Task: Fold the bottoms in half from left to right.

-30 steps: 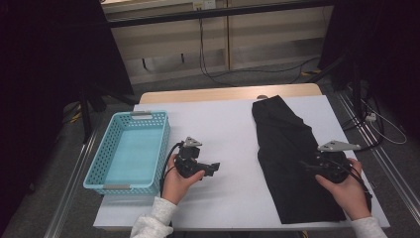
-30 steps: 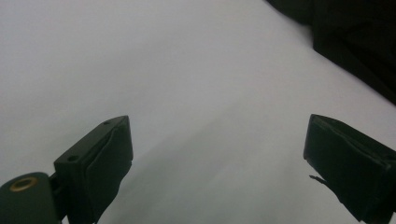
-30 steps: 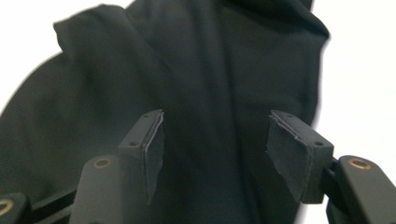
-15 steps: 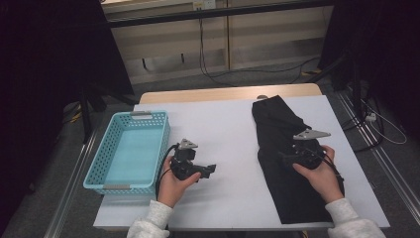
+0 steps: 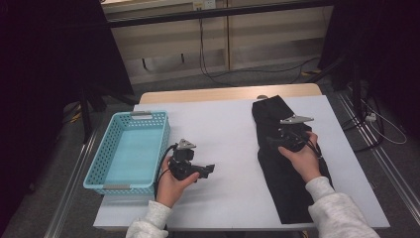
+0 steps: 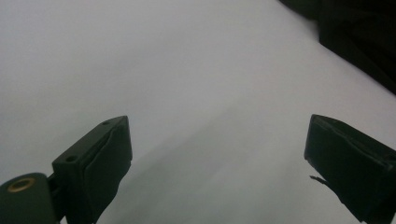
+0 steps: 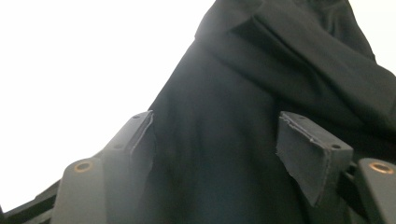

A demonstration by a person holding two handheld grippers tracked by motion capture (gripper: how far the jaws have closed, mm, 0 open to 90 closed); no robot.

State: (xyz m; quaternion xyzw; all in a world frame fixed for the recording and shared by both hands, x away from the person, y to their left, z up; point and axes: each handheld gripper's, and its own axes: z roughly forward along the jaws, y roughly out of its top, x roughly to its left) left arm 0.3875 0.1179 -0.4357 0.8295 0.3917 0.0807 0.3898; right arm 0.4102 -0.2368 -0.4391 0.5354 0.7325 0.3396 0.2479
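A long black garment [image 5: 275, 183] lies lengthwise on the right side of the white table [image 5: 223, 124]. My right gripper [image 5: 271, 140] hovers over the garment's upper half, held in a hand in a light sleeve. In the right gripper view the right gripper [image 7: 215, 126] has its jaws apart over the dark cloth [image 7: 280, 60]; they have just been closing a little, and nothing is pinched between them. My left gripper [image 5: 208, 169] rests low over bare table right of the basket. The left gripper [image 6: 218, 126] stands wide open and empty, with the garment's edge [image 6: 359, 42] far off.
A light blue mesh basket [image 5: 148, 117] with nothing in it stands at the table's left edge. Bare white tabletop lies between the basket and the garment. Beyond the far edge are cables on the floor and dark stands.
My right hand has travelled along the garment away from the person, from its lower part to its upper half. The left hand has stayed where it was.
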